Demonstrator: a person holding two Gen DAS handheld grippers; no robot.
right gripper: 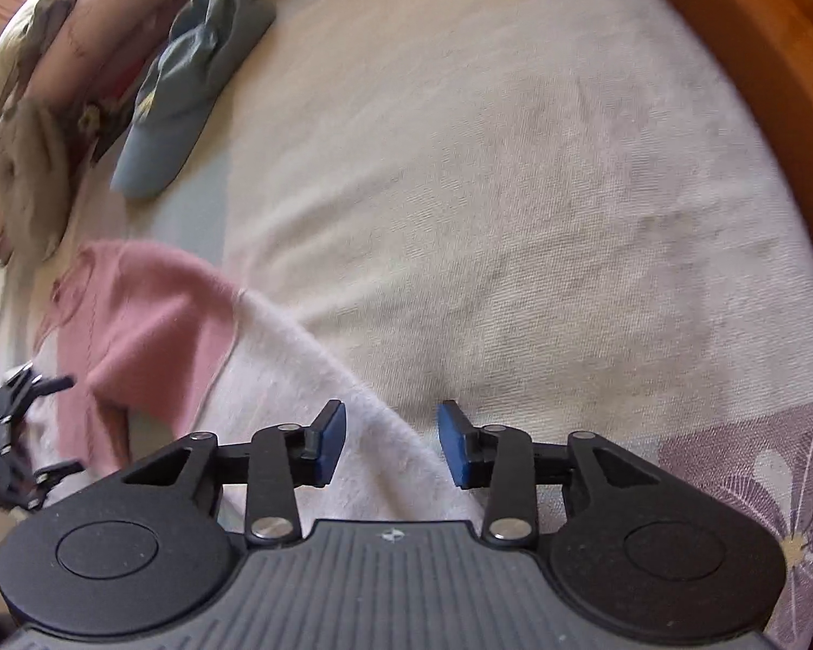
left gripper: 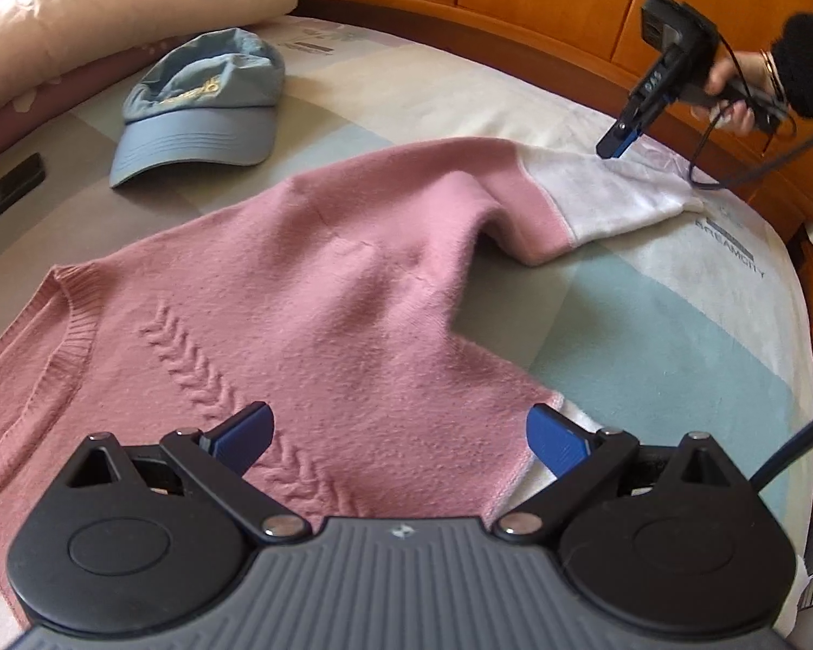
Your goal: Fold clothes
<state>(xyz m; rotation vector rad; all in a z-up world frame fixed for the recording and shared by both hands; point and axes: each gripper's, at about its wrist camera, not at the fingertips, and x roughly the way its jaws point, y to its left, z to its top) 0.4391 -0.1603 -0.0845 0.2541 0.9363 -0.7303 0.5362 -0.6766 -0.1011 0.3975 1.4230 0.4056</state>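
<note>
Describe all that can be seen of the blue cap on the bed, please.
The blue cap looks like soft cotton, with a stitched darker brim and yellow embroidery on the front. Its crown is slumped and creased. It lies flat on the bed sheet, brim toward the pink sweater but apart from it, close to the folded floral quilt. Neither tool touches it.
</note>
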